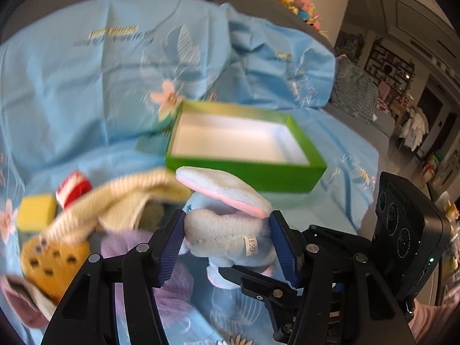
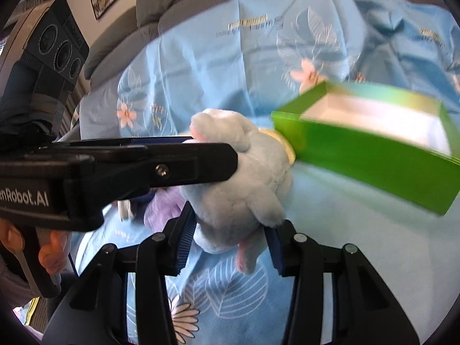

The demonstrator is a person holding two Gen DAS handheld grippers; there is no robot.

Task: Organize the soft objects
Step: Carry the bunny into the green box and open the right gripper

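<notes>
A pale blue plush toy (image 1: 227,224) with pink-edged ears is held above the blue cloth. My left gripper (image 1: 227,247) is shut on its body. My right gripper (image 2: 227,247) is shut on the lower part of the same plush toy (image 2: 244,178). The left gripper's finger (image 2: 172,166) crosses the right wrist view from the left and presses the toy's side. An open green box (image 1: 247,169) with a white, empty inside sits just beyond the toy; in the right wrist view the box (image 2: 373,161) is at the right.
Other soft items lie at the left: a cream knit piece (image 1: 123,198), a yellow block (image 1: 36,212), a red and white item (image 1: 73,188), an orange spotted toy (image 1: 54,261) and purple fabric (image 1: 172,287). A blue floral cloth (image 1: 86,100) covers the sofa. Plush toys (image 1: 296,0) sit far back.
</notes>
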